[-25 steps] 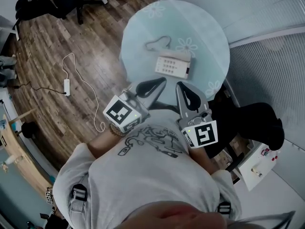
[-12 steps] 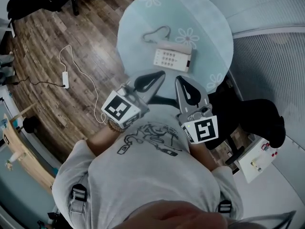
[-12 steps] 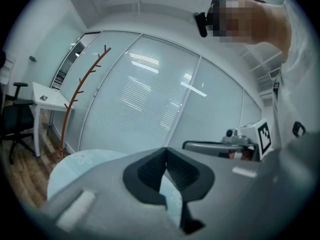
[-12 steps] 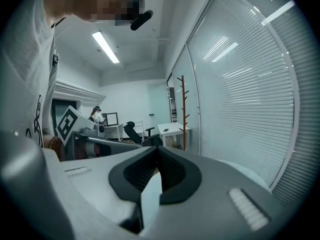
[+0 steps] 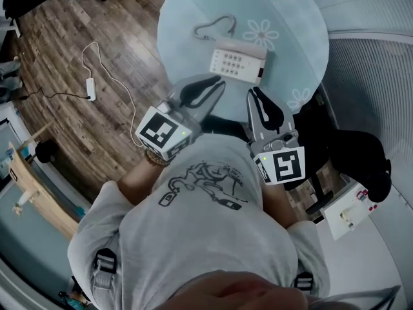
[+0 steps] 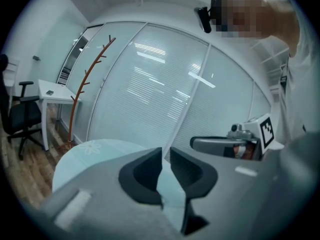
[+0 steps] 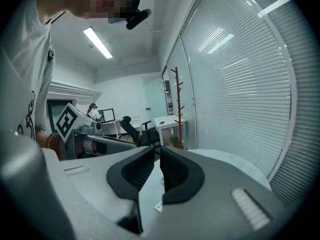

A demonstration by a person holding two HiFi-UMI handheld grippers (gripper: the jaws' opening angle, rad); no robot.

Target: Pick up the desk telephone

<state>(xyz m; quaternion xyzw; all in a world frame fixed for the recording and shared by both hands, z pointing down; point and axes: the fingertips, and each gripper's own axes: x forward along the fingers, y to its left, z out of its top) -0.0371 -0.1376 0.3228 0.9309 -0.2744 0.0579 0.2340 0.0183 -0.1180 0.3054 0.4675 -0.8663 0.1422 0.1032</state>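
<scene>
The white desk telephone (image 5: 237,62) lies on the round pale-blue table (image 5: 187,31), handset on its far side and keypad facing up. Both grippers hover side by side over the table's near edge, short of the phone and touching nothing. My left gripper (image 5: 219,84) (image 6: 166,153) points at the phone's near left; its jaws are opening, with a narrow gap and nothing between them. My right gripper (image 5: 253,93) (image 7: 157,150) points at the phone's near right; its jaws are opening too, also on nothing. The phone is hidden behind the jaws in both gripper views.
The phone's cord (image 5: 213,28) loops on the table behind it. A white power strip with its cable (image 5: 91,94) lies on the wooden floor at left. A black chair (image 5: 352,157) stands at right. Glass walls with blinds and a coat stand (image 6: 89,79) lie beyond the table.
Both grippers have come forward and down toward the table's near edge, closer to the phone. The phone has not moved on the table.
</scene>
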